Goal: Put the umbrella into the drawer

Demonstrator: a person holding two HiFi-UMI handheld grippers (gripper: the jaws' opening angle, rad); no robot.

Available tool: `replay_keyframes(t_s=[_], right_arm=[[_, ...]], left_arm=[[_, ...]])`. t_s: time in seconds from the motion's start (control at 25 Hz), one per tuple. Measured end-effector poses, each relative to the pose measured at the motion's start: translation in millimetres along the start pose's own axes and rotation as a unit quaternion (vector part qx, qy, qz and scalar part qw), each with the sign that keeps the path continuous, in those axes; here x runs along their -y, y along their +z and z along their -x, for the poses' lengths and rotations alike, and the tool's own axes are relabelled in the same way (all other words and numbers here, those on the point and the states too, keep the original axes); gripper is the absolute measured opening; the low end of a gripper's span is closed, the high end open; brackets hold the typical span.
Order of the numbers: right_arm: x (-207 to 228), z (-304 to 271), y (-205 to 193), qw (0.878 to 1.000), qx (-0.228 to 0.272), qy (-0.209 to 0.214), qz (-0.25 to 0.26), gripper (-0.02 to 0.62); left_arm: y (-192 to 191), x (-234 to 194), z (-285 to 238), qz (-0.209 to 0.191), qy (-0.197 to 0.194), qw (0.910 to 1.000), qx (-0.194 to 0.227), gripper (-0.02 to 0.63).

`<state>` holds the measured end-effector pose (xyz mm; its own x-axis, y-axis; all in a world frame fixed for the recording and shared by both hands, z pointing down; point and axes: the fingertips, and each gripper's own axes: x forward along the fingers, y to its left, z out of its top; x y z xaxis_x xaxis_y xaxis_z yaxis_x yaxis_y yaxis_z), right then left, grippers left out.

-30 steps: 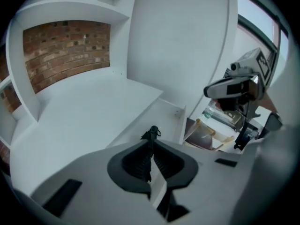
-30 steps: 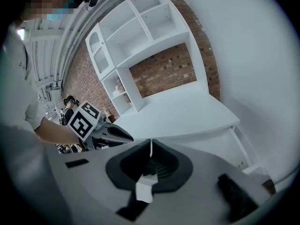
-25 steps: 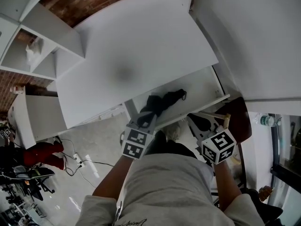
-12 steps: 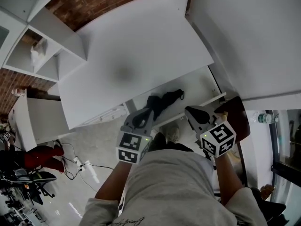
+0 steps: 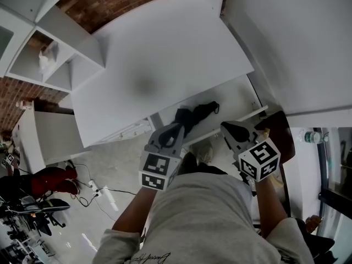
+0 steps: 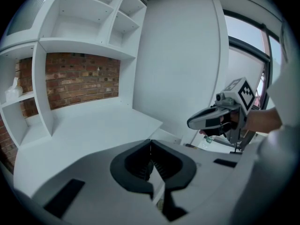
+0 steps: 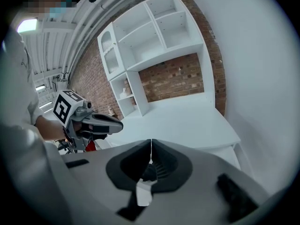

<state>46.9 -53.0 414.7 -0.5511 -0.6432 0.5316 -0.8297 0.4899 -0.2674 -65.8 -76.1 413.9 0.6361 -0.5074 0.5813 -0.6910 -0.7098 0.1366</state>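
Lying in the open drawer (image 5: 237, 97), the black umbrella (image 5: 193, 114) rests folded toward the drawer's left part, free of both tools, so the placing step looks done. The left gripper (image 6: 151, 144) has its jaws pressed together with nothing between them, and the right gripper (image 7: 151, 146) is likewise closed and empty. In the head view both hang in front of the person's body, near the drawer's front edge and apart from the umbrella, their tips pointing toward the white desk (image 5: 159, 59). By my judgement the task is at its tail end: the umbrella is where it belongs, and what remains, if anything, is pushing the drawer back under the desk top. That calls for bringing one closed gripper, or both, against the front rail and pressing evenly, since a push from one corner could skew the drawer. One end of the umbrella's loose fabric lies near the front edge, so it seems wise to check that it clears the desk's underside.
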Motion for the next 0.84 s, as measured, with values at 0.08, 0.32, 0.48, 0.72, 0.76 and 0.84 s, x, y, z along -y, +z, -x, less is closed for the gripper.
replay_keyframes(t_s=[0.08,0.32,0.48,0.72,0.76,0.84], right_arm=[[-0.7,-1.3,-1.1,1.000,0.000,0.002,-0.001,0.029],[-2.4,-4.1,2.3,1.000,0.000,0.010,0.004,0.029],[-1.6,-6.3,3.9,1.000,0.000,0.014,0.007,0.029],[-4.8,-5.5,5.4,1.000,0.002,0.019,0.009,0.029],[-6.0,-5.4,5.0,1.000,0.002,0.020,0.008,0.029],[-8.6,-5.5,4.4,1.000,0.003,0.022,0.006,0.029]], left_arm=[[0.7,0.2,0.0,-0.001,0.001,1.0000,0.001,0.017],[0.6,-0.5,-1.9,-0.007,0.006,0.9999,-0.006,0.017],[1.4,-3.2,-1.0,-0.004,0.010,0.9999,-0.005,0.017],[-1.0,-3.4,3.6,0.001,0.016,0.9998,-0.006,0.017],[-2.1,-3.6,4.5,0.002,0.017,0.9998,-0.007,0.017],[-4.3,-4.2,6.1,0.004,0.017,0.9998,-0.009,0.017]])
